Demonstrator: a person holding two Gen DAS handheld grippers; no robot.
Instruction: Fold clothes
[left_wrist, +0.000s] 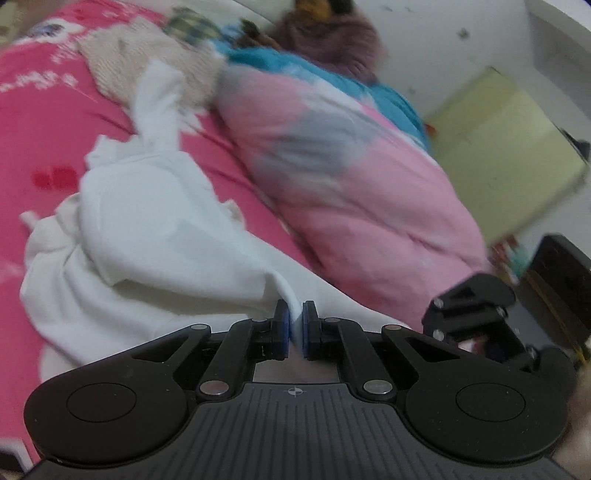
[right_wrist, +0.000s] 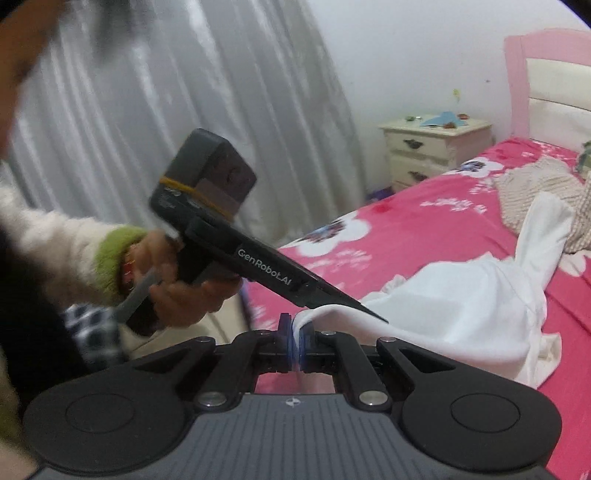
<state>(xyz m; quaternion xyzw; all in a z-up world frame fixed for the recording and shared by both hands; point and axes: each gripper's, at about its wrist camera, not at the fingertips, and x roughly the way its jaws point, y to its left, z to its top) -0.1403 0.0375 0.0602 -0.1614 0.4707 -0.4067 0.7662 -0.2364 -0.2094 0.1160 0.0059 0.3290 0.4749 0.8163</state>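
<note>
A hand in a cream sleeve gripped the left gripper, its side marked "GenRobot.AI", clamped on an edge of the white garment. Beside it the right gripper pinched another edge. The garment, plain, soft and rumpled, stretched from both tools back onto the pink floral bed, one sleeve trailing toward a beige knit near the headboard.

White garment half-lifted off the bed

The white garment is crumpled, one edge raised and pulled taut, its bulk bunched on the pink floral bed sheet, a twisted sleeve trailing toward a beige knit.
</note>
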